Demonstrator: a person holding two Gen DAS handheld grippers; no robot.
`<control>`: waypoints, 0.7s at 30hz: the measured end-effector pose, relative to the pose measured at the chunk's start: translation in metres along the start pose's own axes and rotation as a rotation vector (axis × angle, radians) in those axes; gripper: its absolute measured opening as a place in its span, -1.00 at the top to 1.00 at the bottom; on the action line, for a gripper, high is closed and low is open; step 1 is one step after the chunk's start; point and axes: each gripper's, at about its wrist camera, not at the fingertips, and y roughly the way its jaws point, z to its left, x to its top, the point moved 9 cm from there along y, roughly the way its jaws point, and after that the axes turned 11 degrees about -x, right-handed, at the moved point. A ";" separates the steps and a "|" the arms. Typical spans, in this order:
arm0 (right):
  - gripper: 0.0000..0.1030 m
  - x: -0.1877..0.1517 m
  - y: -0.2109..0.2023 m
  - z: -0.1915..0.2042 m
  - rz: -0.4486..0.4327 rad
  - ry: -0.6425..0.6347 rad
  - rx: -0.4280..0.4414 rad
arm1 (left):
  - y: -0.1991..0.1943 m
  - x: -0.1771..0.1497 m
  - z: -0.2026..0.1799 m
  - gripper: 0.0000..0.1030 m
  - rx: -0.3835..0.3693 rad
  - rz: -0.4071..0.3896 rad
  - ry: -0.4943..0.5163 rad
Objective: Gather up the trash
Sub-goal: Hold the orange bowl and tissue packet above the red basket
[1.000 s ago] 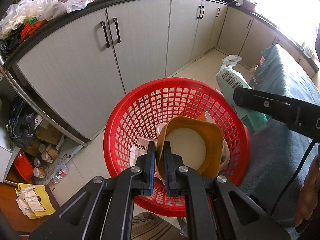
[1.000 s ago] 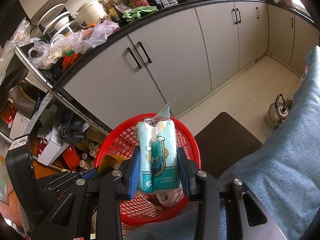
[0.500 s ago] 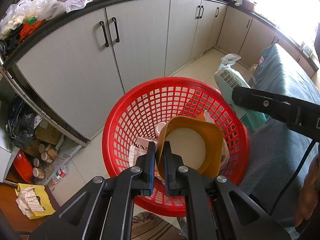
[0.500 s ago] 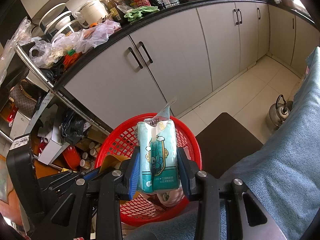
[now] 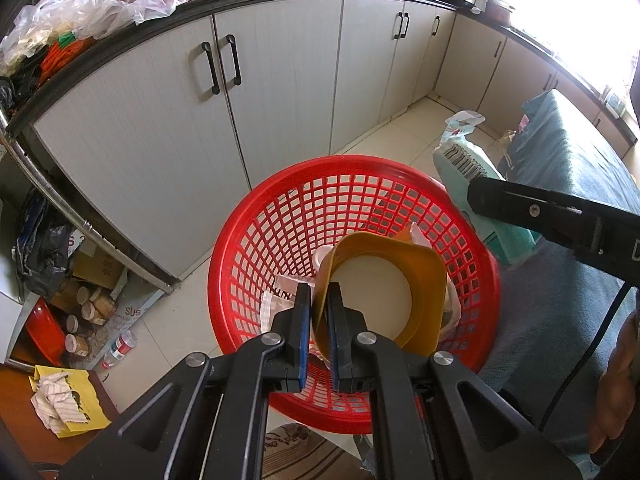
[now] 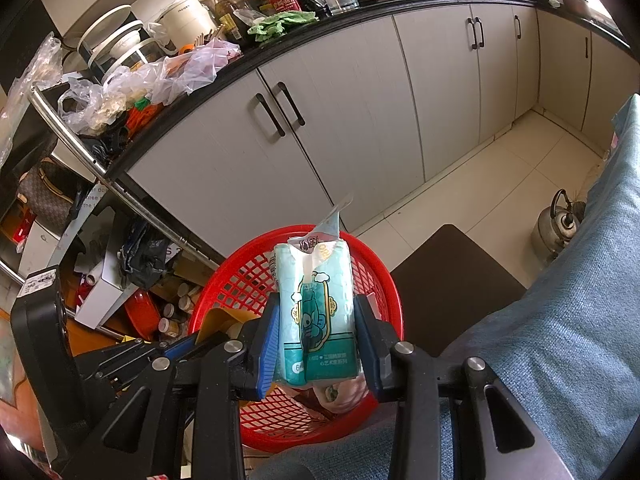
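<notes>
A red mesh basket (image 5: 280, 216) stands on the floor in front of the kitchen cabinets; it also shows in the right wrist view (image 6: 240, 280). My left gripper (image 5: 319, 316) is shut on the rim of a yellow paper plate (image 5: 424, 280) and holds it upright inside the basket, above crumpled wrappers (image 5: 280, 296). My right gripper (image 6: 316, 340) is shut on a teal tissue pack (image 6: 316, 300) with a torn top, held over the basket's right edge. In the left wrist view the pack (image 5: 460, 160) shows beyond the basket's right rim.
Grey cabinets (image 5: 280, 80) under a cluttered black counter run behind the basket. Jars and boxes (image 5: 84, 312) lie at the left. A blue-grey cushion (image 6: 560, 320) fills the right, with a dark stool (image 6: 448, 280) and a kettle (image 6: 560, 224) beside it.
</notes>
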 end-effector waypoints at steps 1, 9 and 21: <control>0.25 0.000 0.000 0.000 -0.001 0.000 0.000 | 0.000 0.000 0.001 0.86 0.001 -0.001 -0.001; 0.25 0.001 -0.001 0.000 -0.012 -0.012 -0.010 | -0.007 0.003 0.014 0.86 0.014 -0.022 -0.033; 0.24 -0.006 -0.026 -0.002 -0.060 0.074 0.015 | -0.029 0.004 0.026 0.86 0.013 -0.071 -0.051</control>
